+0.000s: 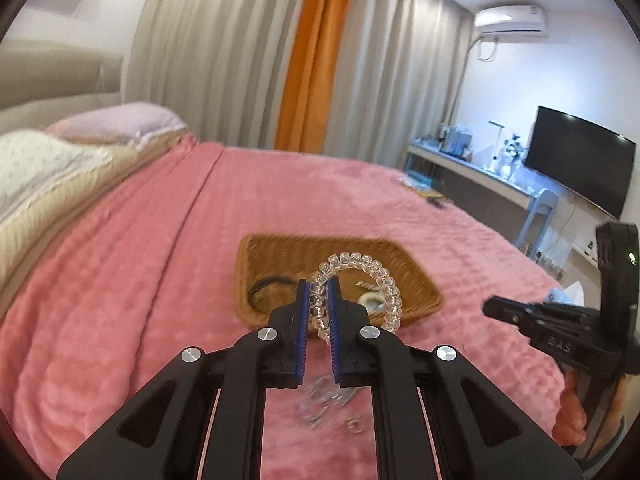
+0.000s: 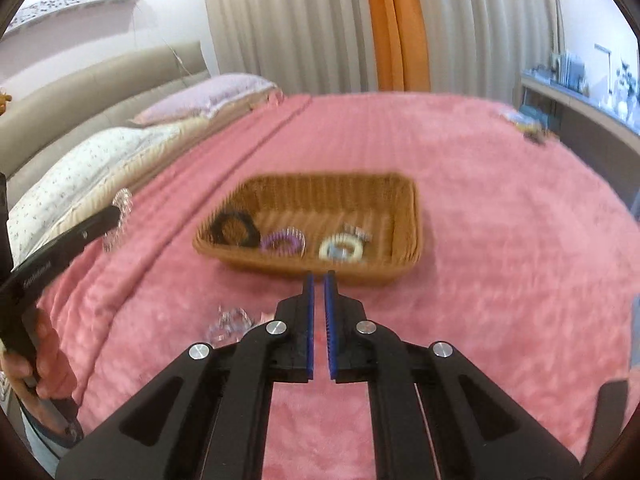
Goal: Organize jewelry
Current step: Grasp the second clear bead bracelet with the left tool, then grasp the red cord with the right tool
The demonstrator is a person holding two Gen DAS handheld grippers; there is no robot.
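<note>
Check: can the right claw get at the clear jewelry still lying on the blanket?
Probably yes. The right claw is shut and empty, and the clear pieces lie bare on the pink blanket just to its left, with nothing over them.

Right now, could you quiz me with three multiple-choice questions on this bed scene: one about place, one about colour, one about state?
1. Where is the black hair tie?
A. in the woven wicker basket
B. on the pillow
C. on the floor

2. What colour is the plush blanket?
A. green
B. pink
C. grey

3. What does the left gripper do?
A. stands wide open
B. clamps a clear beaded bracelet
C. holds a pillow

Answers: 1 A, it lies at the basket's left end; 2 B, pink throughout; 3 B, beads sit between its blue pads.
</note>
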